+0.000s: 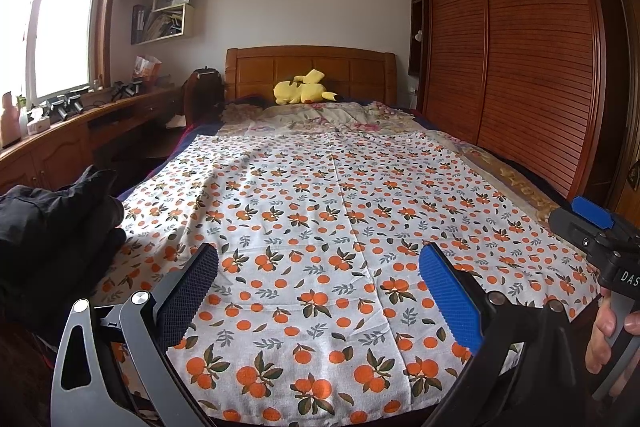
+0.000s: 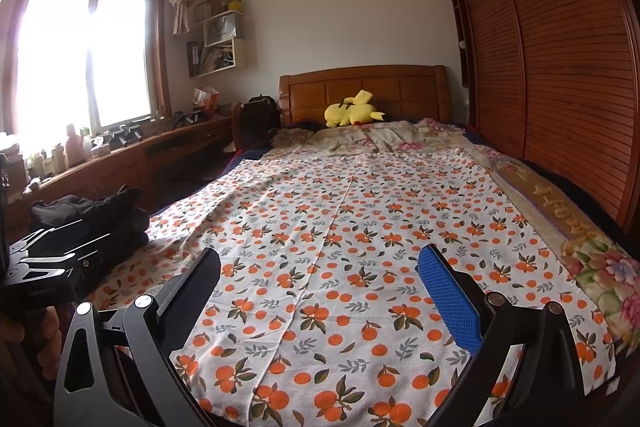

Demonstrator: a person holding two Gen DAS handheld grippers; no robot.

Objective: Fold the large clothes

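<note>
A large white cloth printed with oranges and leaves lies spread flat over the bed, a seam running down its middle. My left gripper hangs open above the cloth's near end, with nothing between its fingers. My right gripper is open too, over the same near end and a little to the right. The right gripper's body shows at the right edge of the left wrist view, held by a hand. The left gripper's body appears at the left edge of the right wrist view.
A pile of dark clothes sits on the bed's left side. A floral quilt and a yellow plush toy lie by the wooden headboard. A wardrobe stands along the right, a desk on the left.
</note>
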